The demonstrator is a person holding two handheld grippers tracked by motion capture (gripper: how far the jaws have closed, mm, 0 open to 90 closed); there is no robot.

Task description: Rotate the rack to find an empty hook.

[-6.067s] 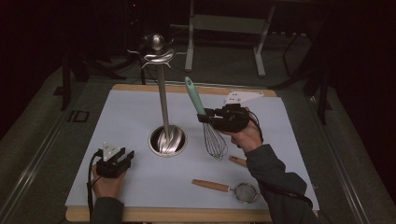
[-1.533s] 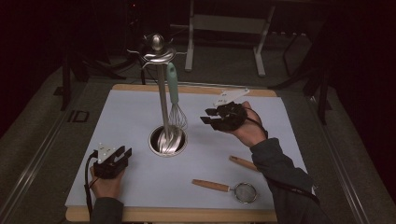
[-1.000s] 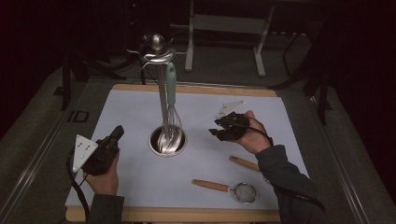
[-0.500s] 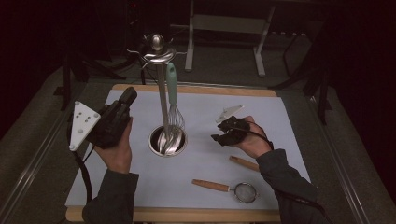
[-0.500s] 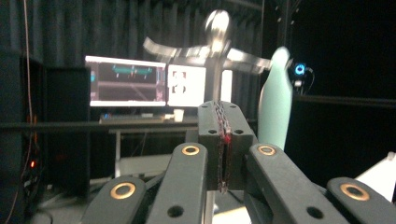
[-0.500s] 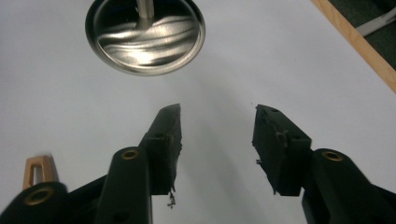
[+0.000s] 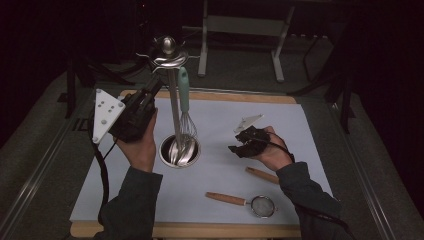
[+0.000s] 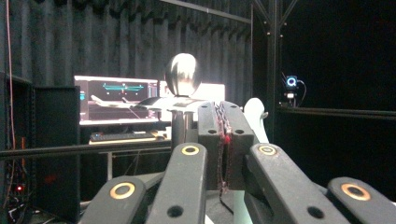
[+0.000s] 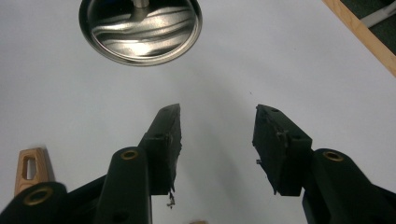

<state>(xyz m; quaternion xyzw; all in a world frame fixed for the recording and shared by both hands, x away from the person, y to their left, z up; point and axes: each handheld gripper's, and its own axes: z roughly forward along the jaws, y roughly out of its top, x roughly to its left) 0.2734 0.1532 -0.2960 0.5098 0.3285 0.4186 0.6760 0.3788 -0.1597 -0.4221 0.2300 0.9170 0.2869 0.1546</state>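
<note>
Utensil stand (image 7: 172, 95): round steel base dish (image 7: 179, 151), whisk (image 7: 186, 125) hanging over it, just right of the raised left gripper (image 7: 150, 95), jaws pressed together, empty. Right gripper (image 7: 240, 145), jaws spread after opening, nothing between: dish ahead, strainer (image 7: 262, 205) behind. No legible writing.

No text, label, brand or number can be read anywhere. The monitor (image 8: 116, 98) behind the stand shows coloured lines and shapes, but any writing there is too small to make out.
</note>
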